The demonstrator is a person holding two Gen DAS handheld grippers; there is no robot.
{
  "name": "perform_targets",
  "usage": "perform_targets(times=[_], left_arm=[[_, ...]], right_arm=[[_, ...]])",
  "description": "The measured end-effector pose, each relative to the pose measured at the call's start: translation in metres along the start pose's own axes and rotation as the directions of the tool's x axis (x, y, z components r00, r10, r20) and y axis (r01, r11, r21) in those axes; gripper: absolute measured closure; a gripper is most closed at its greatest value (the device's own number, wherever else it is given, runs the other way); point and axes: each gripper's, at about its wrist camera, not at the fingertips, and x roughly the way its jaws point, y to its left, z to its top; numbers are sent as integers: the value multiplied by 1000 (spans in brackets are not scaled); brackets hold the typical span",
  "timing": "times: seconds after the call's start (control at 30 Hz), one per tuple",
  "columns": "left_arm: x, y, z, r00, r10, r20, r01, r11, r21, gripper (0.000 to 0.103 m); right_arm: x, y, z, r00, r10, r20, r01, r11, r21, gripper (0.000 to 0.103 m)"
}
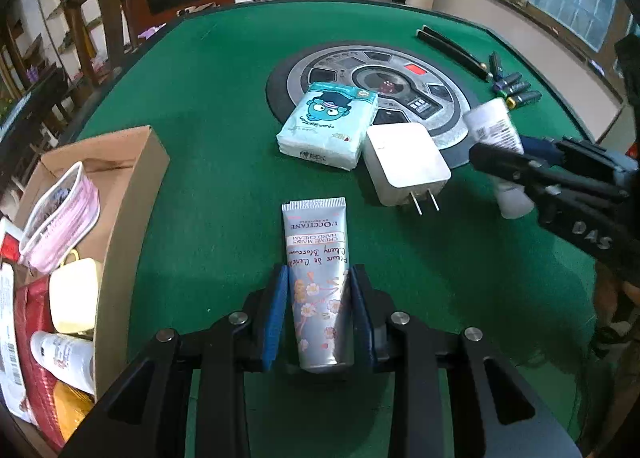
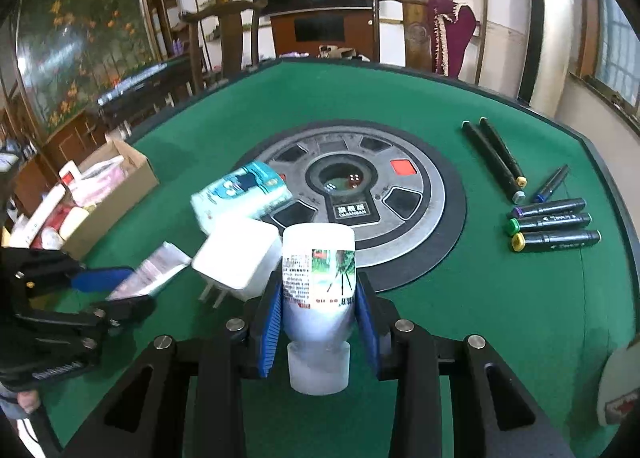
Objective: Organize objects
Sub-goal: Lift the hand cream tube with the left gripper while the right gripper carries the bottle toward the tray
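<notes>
The left gripper (image 1: 319, 314) pinches an L'OCCITANE hand cream tube (image 1: 320, 282) between its blue pads, low over the green felt table (image 1: 224, 161). The right gripper (image 2: 318, 322) clamps a white bottle (image 2: 318, 290) lifted off the felt. At the left, a cardboard box (image 1: 132, 217) holds a pink pouch (image 1: 60, 225) and a yellow cup (image 1: 76, 294). A tissue pack (image 1: 328, 125) and a white charger (image 1: 406, 163) lie beside the round centre panel (image 2: 420, 185); 6 markers (image 2: 552, 217) lie further right.

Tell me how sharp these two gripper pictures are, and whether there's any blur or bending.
Left wrist view: crisp, the hand cream tube's lettering is readable; fisheye bends the table edge. Right wrist view: softer, the tissue pack and white charger look smeared; the markers stay sharp.
</notes>
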Motion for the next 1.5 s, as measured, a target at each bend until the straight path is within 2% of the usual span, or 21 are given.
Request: perform_targets(times=[0.23, 0.4, 0.77, 1.07, 1.5], left_arm=[[-2, 1, -3, 1000, 0, 19, 0, 1000, -15, 73], [-4, 7, -4, 999, -51, 19, 52, 997, -54, 73], [-18, 21, -8, 997, -72, 41, 76, 990, -115, 73], [-21, 21, -6, 996, -73, 57, 80, 990, -117, 73], [-47, 29, -6, 987, -70, 143, 90, 987, -136, 73]], right_arm=[[-23, 27, -4, 996, 59, 67, -61, 998, 19, 66], [-28, 41, -6, 994, 69, 83, -70, 998, -2, 66], [-21, 41, -10, 997, 43, 58, -40, 998, -38, 66], [-23, 43, -11, 997, 41, 65, -38, 998, -45, 66], [-30, 43, -8, 994, 54, 89, -51, 998, -42, 66]])
